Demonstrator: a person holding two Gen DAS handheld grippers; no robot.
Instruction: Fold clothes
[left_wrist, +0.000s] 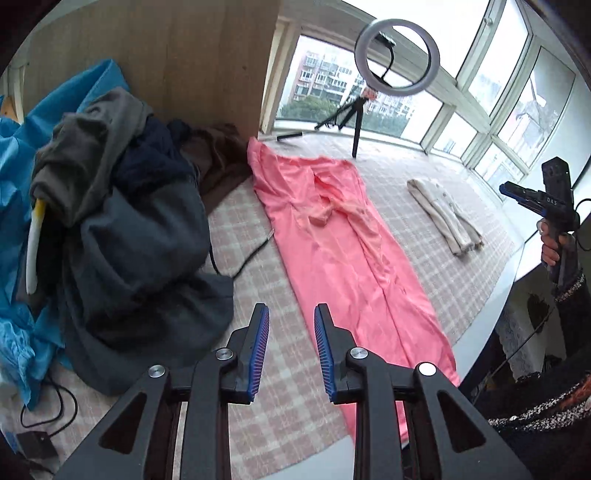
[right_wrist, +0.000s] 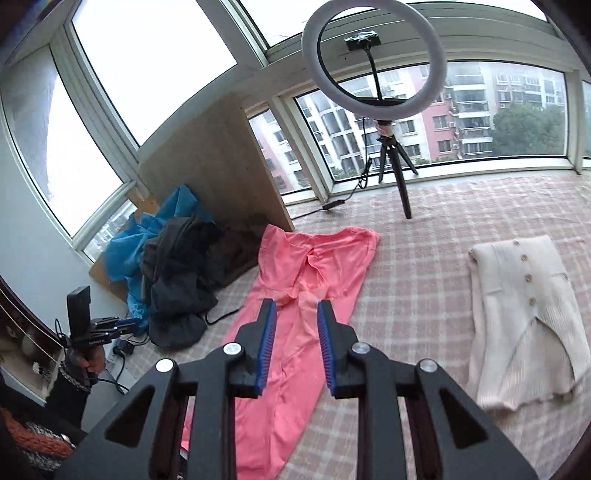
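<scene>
below, pink garment (right_wrist: 295, 332) spread flat: soft, limp, best pinched at hem corners; left gripper (left_wrist: 291, 354) and right gripper (right_wrist: 297, 347) parted, empty.

Daylight only, soft and overcast, entering through windows (right_wrist: 147, 62) at far side of bed. Upper panes blown out to white; buildings outside washed pale. Ring light (right_wrist: 375, 61) looks unlit. Shadows faint, diffuse; dark clothes pile (left_wrist: 122, 229) loses detail in its folds. Strong fisheye bending: window frames curve, black vignette in corners. Slight motion blur on left wrist view; right wrist view sharper. Mild colour fringing at edges.
</scene>
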